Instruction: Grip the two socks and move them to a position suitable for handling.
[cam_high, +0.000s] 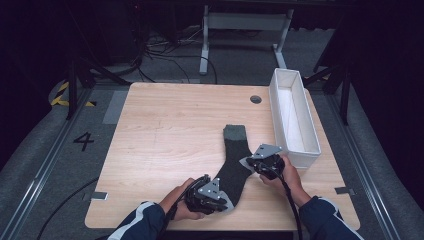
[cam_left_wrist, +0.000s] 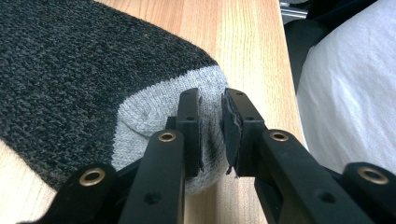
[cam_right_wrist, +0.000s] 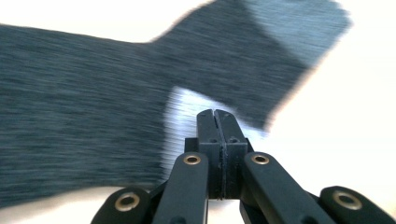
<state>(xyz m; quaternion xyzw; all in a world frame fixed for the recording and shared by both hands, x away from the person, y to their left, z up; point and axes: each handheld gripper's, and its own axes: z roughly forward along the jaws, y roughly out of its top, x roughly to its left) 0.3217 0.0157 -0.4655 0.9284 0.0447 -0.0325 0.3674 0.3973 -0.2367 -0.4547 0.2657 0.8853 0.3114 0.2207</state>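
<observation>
High view: dark grey knitted sock with light grey toe and heel (cam_high: 234, 161) is lying flat on the pale wooden table (cam_high: 165, 135), beside a white oblong box (cam_high: 293, 116); floor marking is reading "4" (cam_high: 83, 141). 
Left gripper view: left gripper (cam_left_wrist: 212, 133) is pinching the sock's toe. 
Right gripper view: right gripper (cam_right_wrist: 218, 122) is showing jaws pressed together at the heel patch; grip on fabric unclear, picture blurred.

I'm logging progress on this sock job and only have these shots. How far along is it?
Done: the dark sock lies flat on the table. In hand: the left gripper pinches its grey toe, and the right gripper is shut at its grey heel, though whether it has caught fabric is unclear. Left: any fold or move, perhaps into the white box, which holds nothing.
</observation>
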